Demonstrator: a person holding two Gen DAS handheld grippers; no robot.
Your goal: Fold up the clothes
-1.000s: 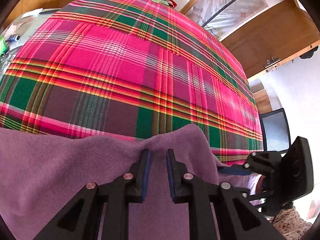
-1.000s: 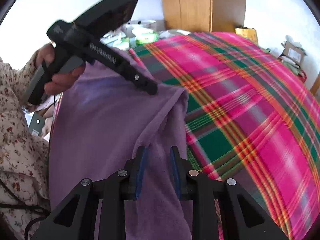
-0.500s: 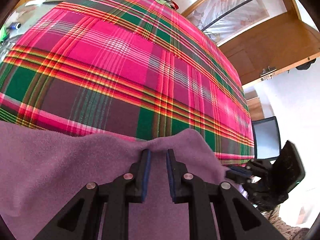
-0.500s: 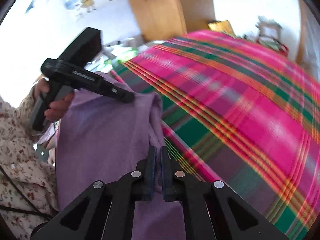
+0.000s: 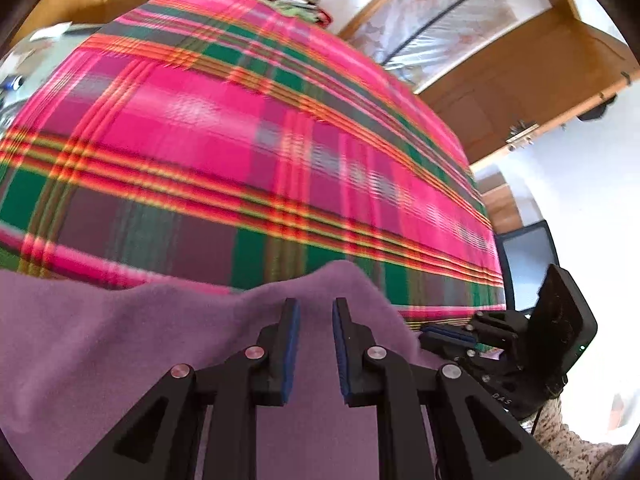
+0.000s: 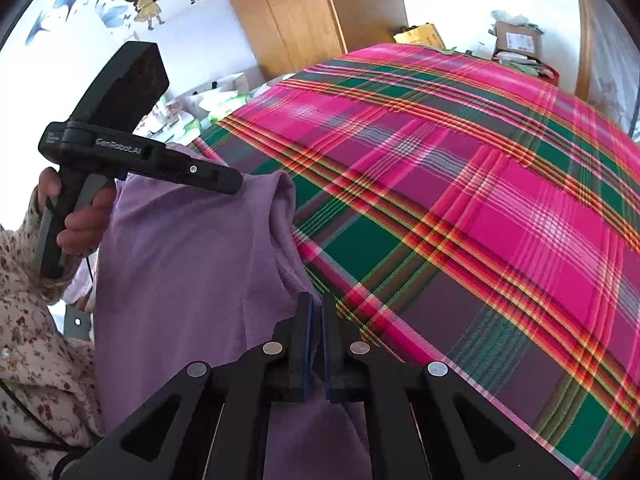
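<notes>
A purple fleece garment [image 5: 120, 340] [image 6: 180, 260] lies at the near edge of a bed with a pink, green and red plaid cover [image 5: 240, 140] [image 6: 480, 200]. My left gripper [image 5: 314, 304] is closed on a thick fold of the garment, and fleece fills the gap between its pads. In the right wrist view the left gripper [image 6: 236, 180] holds up a raised corner of the garment. My right gripper [image 6: 316, 300] is shut on the garment's right edge, pads nearly together. It also shows in the left wrist view as the right gripper [image 5: 444, 334], low at the right.
A person's hand [image 6: 76, 224] in a floral sleeve [image 6: 32, 340] holds the left tool. A wooden wardrobe [image 6: 300, 12] and cardboard boxes [image 6: 518, 40] stand beyond the bed. An office chair [image 5: 528, 264] is by the bed's right side.
The right gripper's jaws closed onto the garment's edge and the tool rolled, shifting a little along the bed. The left gripper kept its grip and hardly moved.
</notes>
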